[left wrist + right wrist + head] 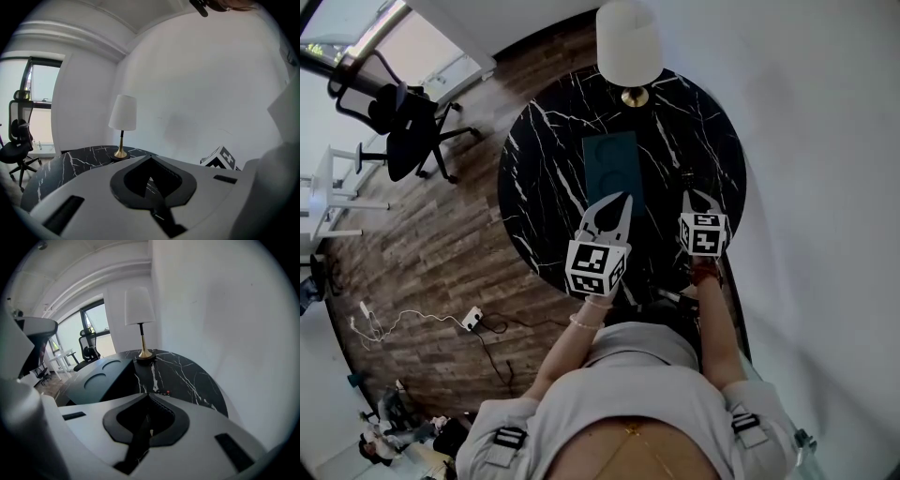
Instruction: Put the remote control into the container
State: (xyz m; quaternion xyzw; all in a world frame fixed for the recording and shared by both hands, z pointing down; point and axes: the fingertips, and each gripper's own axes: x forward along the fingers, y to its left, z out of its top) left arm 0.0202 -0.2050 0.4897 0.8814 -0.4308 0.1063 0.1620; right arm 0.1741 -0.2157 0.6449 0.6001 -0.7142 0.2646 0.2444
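Observation:
A dark teal container (611,169) with two round hollows in its top lies in the middle of the round black marble table (544,141). The right gripper view shows it at the left (101,376). Just past my right gripper's (149,394) tips, a small part of the black remote control (163,392) with a red button shows on the table. My right gripper (694,195) hovers right of the container, shut and holding nothing. My left gripper (625,198) hangs over the container's near end. Its jaws (150,158) meet at the tips, with nothing between them.
A white-shaded lamp (628,42) on a brass foot stands at the table's far edge. A white wall runs close along the right. An office chair (408,122) and cables (469,319) are on the wooden floor to the left.

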